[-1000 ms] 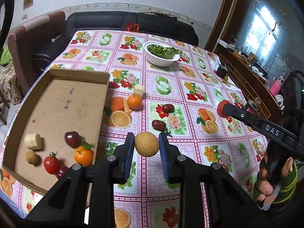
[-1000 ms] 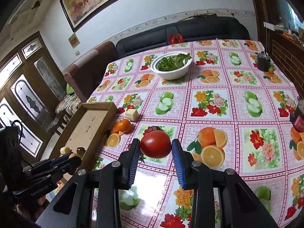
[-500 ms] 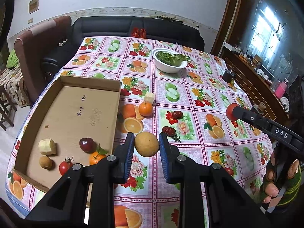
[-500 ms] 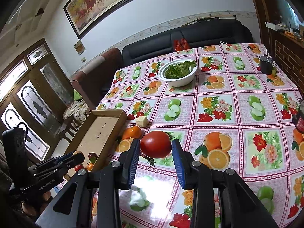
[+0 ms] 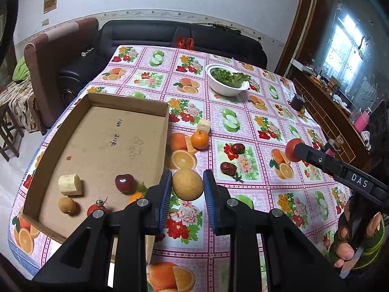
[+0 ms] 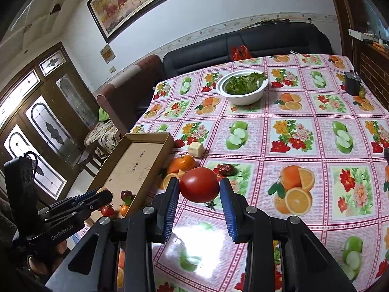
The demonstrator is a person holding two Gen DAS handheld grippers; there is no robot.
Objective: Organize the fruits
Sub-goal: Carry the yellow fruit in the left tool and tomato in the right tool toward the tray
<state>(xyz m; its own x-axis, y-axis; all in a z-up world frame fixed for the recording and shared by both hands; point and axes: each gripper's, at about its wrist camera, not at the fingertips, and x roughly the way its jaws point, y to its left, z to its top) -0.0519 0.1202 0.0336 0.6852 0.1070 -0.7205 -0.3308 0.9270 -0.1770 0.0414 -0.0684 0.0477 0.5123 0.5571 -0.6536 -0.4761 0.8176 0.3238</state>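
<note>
My left gripper (image 5: 187, 192) is shut on a round tan fruit (image 5: 187, 184), held above the table just right of the cardboard tray (image 5: 102, 141). The tray holds a pale chunk (image 5: 70, 184), a small brown fruit (image 5: 67, 205), a dark red fruit (image 5: 124, 183), a cherry tomato (image 5: 96, 208) and an orange partly hidden by my finger. My right gripper (image 6: 199, 194) is shut on a red tomato (image 6: 199, 187) and holds it above the table. On the cloth lie an orange (image 5: 199, 140), a pale cube (image 5: 203, 126) and two red dates (image 5: 237, 148), (image 5: 228, 168).
A white bowl of greens (image 5: 228, 82) stands at the back of the fruit-print tablecloth (image 5: 262, 126). A dark cup (image 5: 297, 101) sits at the right edge. A sofa and armchair stand behind the table, a wooden counter to the right.
Both grippers have risen and pulled back with their fruits, so more of the table and tray shows. The grips have not changed.
</note>
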